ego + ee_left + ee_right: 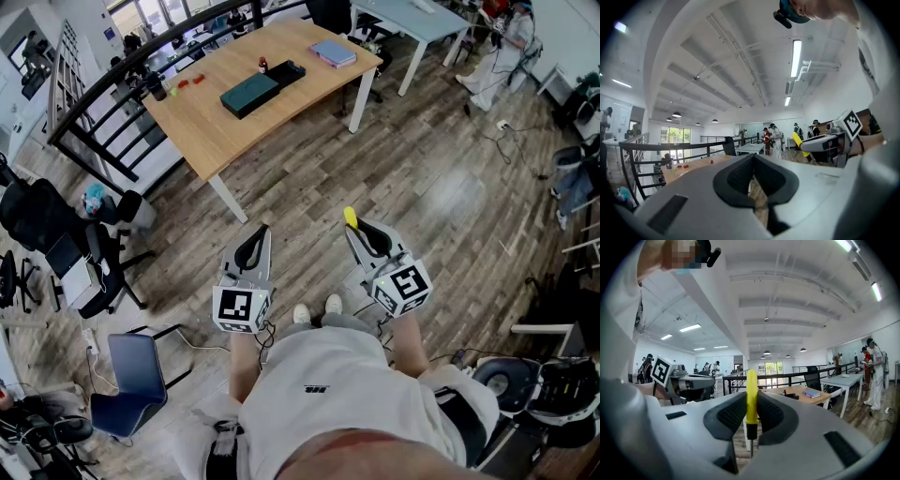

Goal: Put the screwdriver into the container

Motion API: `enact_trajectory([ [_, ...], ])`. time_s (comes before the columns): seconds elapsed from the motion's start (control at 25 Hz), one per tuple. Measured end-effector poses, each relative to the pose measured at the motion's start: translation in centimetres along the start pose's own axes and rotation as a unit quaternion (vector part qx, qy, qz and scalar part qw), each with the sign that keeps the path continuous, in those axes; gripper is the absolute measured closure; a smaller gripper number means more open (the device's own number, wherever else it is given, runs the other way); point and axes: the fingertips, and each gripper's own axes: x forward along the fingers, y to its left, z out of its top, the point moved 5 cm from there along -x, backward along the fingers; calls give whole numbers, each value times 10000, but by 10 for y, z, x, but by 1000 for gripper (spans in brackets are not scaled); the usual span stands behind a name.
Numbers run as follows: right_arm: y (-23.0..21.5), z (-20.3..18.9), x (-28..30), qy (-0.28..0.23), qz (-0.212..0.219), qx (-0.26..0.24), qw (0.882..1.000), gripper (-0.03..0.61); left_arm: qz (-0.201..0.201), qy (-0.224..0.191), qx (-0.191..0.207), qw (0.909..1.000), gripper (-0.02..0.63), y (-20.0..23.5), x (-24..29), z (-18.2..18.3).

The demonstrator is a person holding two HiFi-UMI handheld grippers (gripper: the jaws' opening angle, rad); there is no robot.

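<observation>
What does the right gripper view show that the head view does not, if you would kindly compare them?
Only the right gripper view: the screwdriver in full, with its yellow handle, black collar and thin metal shaft, clamped upright between the tongs of the right gripper, plus the ceiling lights. Only the head view: the person's white shoes and a blue chair. Both: the tip of the screwdriver's yellow handle, the left gripper, and the wooden table with its blue book.
</observation>
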Motion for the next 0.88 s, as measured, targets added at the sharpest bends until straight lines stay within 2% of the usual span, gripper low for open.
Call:
enact_trajectory([
  [0.24,4,1,13,-45,41,34,10000,517,-69,-78,35,9999,603,6,4,1],
  [0.6,2,-4,29,-114,-343,27,9993,517,-477,-140,79,9987,603,21,24,-10],
  [0.88,-17,-10,57,-7,-362,119,9993,517,-533,-104,32,9985,603,38,56,-14],
])
